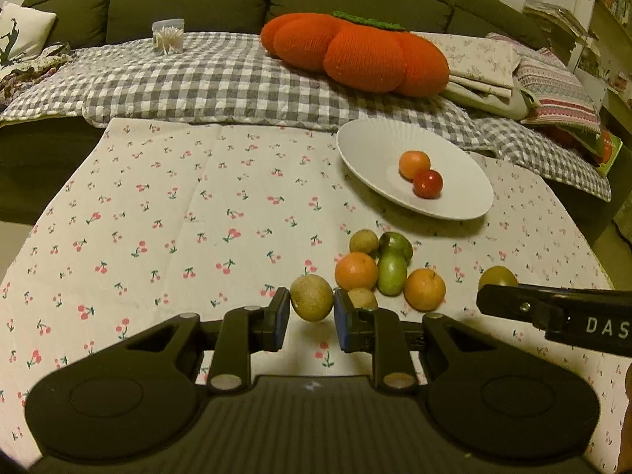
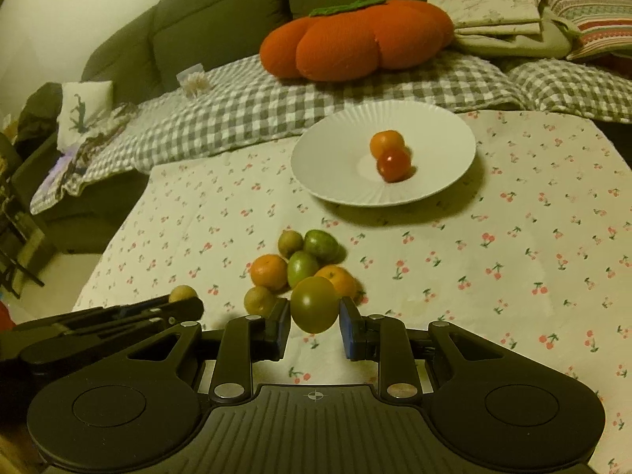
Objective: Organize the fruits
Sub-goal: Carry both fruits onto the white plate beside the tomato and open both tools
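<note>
Left wrist: round, tan, rough-skinned fruit (image 1: 311, 297).

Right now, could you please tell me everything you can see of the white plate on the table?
The white plate is round and shallow, with fine ribbed fluting around its rim and a smooth, glossy centre that looks ceramic. It sits flat on the cherry-print tablecloth, at the far side near the checked blanket, casting a shadow toward the loose fruit pile. It holds two small fruits that touch each other: an orange one and a red one in front. No gripper touches it.
</note>
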### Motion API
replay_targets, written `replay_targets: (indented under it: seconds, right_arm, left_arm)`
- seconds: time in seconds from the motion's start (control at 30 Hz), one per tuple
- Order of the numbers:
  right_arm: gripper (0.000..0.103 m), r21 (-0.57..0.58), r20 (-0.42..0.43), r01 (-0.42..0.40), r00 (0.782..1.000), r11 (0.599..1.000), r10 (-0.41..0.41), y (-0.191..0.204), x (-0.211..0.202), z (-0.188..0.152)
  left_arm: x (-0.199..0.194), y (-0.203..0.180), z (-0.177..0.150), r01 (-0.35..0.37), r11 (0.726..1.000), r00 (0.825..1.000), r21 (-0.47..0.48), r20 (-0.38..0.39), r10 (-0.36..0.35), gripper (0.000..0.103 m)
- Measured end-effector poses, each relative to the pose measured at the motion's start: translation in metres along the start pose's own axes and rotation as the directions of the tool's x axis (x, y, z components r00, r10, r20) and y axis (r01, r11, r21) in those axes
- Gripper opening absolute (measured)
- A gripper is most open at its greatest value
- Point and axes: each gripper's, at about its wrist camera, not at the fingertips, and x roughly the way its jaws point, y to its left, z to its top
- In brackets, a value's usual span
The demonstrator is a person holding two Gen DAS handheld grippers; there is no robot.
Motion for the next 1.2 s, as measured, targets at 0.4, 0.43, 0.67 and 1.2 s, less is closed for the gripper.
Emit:
replay_targets:
  seconds: [0.4,0.43,0.67,1.2]
  right_arm:
    - [0.025,0.005,0.029,0.018,0.999,1.0,-0.018,-0.013,-0.004,0.014]
    - [0.025,0.005,0.032,0.02,0.999,1.0,-0.021,-0.014,-0.004,0.016]
    - [0.025,0.02,0.049,0.04,0.998,0.999,-0.041,-0.027,0.001,0.03]
    - [0.025,-0.025,0.078,0.096,0.993,0.995,-0.094,-0.048,0.033,0.071]
  left_arm:
    - [0.003,-0.003,0.021,0.002,1.0,1.0,0.002,0.028,-0.002,0.022]
    - [0.004,-0.005,0.023,0.003,1.0,1.0,0.006,0.03,-0.003,0.022]
    - [0.013,-0.021,0.04,0.025,0.998,0.996,0.062,0.079,-0.03,0.022]
    - [0.065,-0.04,0.085,0.128,0.989,0.983,0.078,0.125,-0.137,0.022]
